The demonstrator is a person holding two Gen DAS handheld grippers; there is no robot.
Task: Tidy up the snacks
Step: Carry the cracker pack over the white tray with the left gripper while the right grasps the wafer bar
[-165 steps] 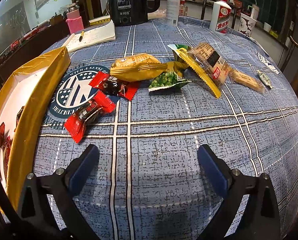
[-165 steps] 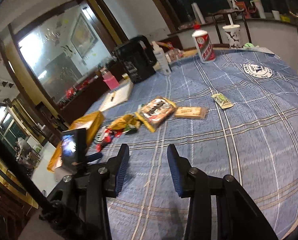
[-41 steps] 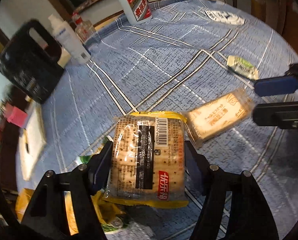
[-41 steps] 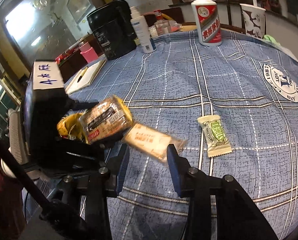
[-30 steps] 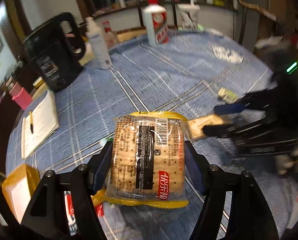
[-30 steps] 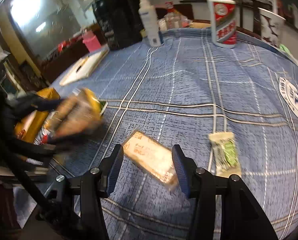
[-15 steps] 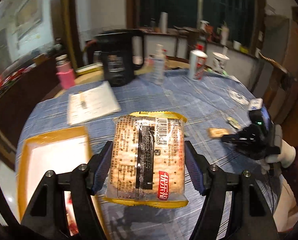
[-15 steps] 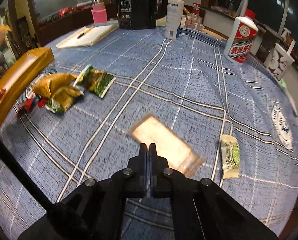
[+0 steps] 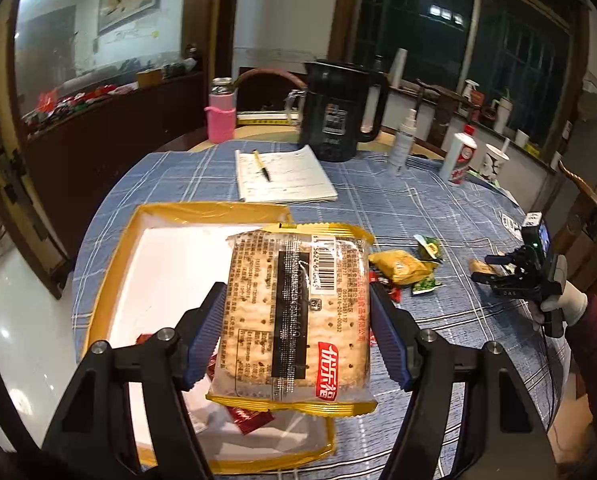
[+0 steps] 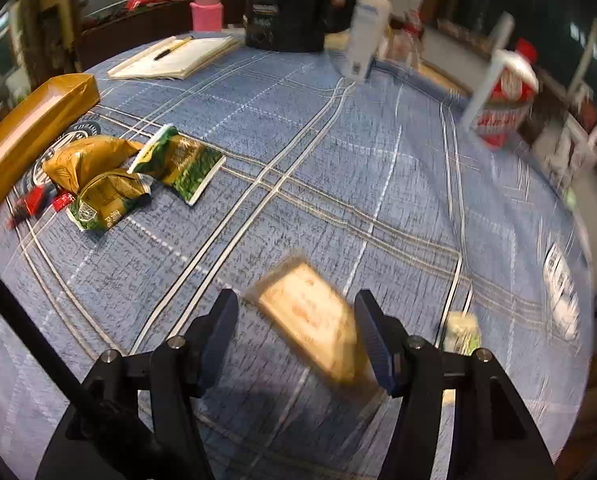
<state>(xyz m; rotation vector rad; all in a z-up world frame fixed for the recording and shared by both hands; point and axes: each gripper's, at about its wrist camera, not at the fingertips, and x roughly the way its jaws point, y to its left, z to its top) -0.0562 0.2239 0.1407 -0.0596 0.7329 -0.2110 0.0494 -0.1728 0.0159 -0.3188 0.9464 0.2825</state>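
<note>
Both jaws loaded differently: left gripper clamps cracker pack above gold tray; right gripper's just-reopened jaws straddle biscuit bar, lying diagonal, unpinched.

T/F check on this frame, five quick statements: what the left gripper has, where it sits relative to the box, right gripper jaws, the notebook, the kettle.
1. The left gripper is clamped on the cracker pack. True.
2. The cracker pack already lies flat in the gold-rimmed box. False: it is held in the air over the box.
3. The right gripper is shut tight with nothing near it. False: its jaws have just been opening and stand apart around the small biscuit packet on the tablecloth.
4. A pen lies on the open notebook. True.
5. The black kettle lies tipped over. False: it stands upright.
</note>
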